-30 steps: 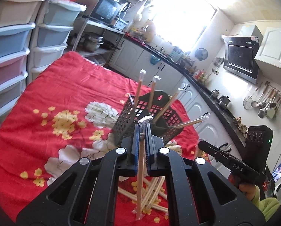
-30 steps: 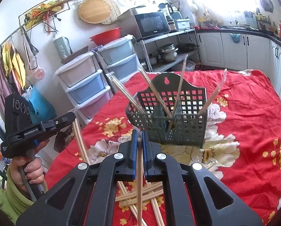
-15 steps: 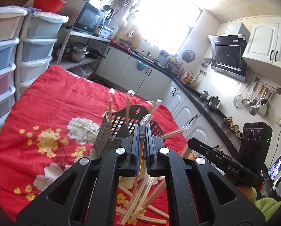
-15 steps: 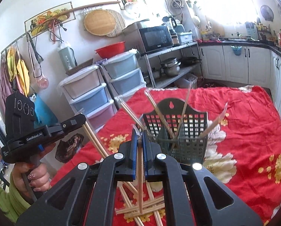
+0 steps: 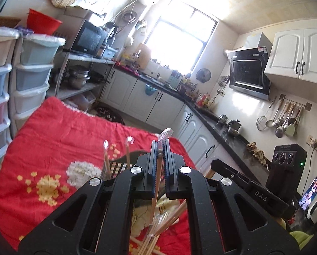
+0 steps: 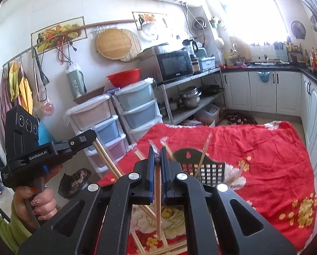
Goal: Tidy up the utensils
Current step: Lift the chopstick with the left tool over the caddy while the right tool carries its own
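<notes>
My left gripper (image 5: 160,148) is shut on a pair of wrapped wooden chopsticks (image 5: 155,193) that hangs down below it. My right gripper (image 6: 156,155) is shut on another wrapped pair of chopsticks (image 6: 157,199). A black lattice utensil basket (image 6: 207,170) stands on the red flowered cloth (image 6: 264,148) and holds several wrapped chopsticks; in the left wrist view the basket (image 5: 118,165) is mostly hidden behind my gripper. More chopsticks lie loose on the cloth (image 6: 171,247) below both grippers. The left gripper shows in the right wrist view (image 6: 94,137), the right gripper in the left wrist view (image 5: 213,163).
Stacked plastic drawers (image 6: 107,127) and a metal shelf with pots (image 6: 190,97) stand beyond the table's far left side. White kitchen cabinets (image 5: 164,106) and a black counter (image 5: 226,127) run along the back and right. The cloth's far part lies bare (image 5: 62,127).
Both grippers have risen and tilted up with their chopsticks; the basket has dropped lower in both views and sits farther below the fingertips.
</notes>
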